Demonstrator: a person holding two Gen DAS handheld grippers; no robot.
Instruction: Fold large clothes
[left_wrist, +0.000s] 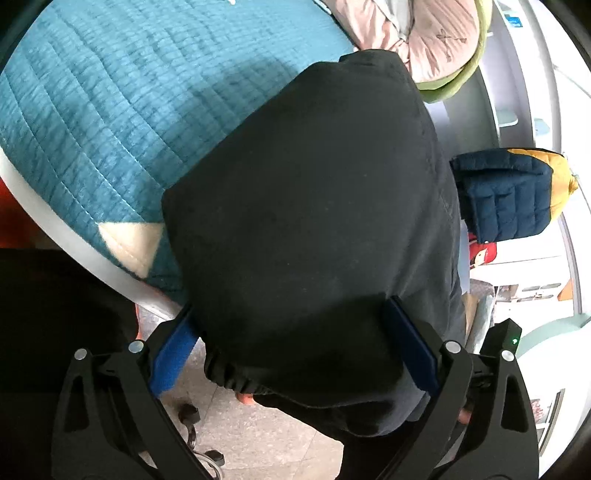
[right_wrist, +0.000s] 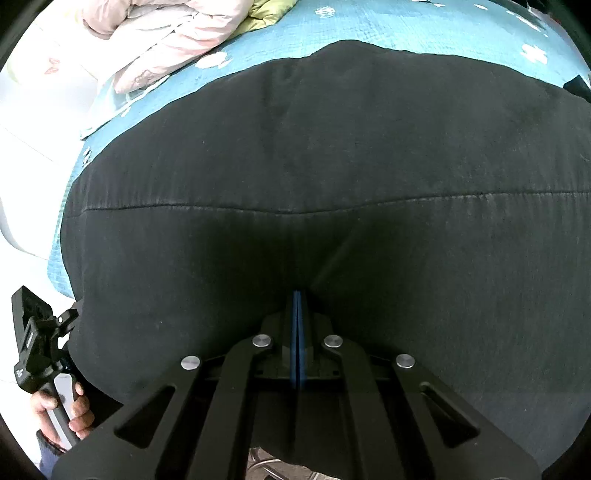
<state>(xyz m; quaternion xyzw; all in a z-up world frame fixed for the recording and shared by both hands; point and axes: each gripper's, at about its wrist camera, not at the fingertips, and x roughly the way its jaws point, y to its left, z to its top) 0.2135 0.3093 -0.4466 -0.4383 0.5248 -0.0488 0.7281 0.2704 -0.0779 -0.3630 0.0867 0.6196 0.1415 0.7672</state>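
Observation:
A large black garment (left_wrist: 314, 184) lies on the teal quilted bed cover (left_wrist: 92, 110) and hangs over the bed's edge toward me. My left gripper (left_wrist: 290, 306) stands wide open. Its blue pads (left_wrist: 173, 350) flank the hanging bulk of the cloth, which hides both tips. In the right wrist view the black garment (right_wrist: 332, 147) fills most of the picture, with a seam running across it. My right gripper (right_wrist: 297, 295) is shut, its blue pads together on a pinch of the black cloth, and a crease runs out from the tips.
A pink duvet (left_wrist: 424, 33) with a green edge is bunched at the far end of the bed cover (right_wrist: 406, 29). A navy and yellow padded jacket (left_wrist: 506, 192) hangs to the right. Tiled floor with chair castors (left_wrist: 192, 413) lies below. A hand on a gripper handle (right_wrist: 62, 402) shows at lower left.

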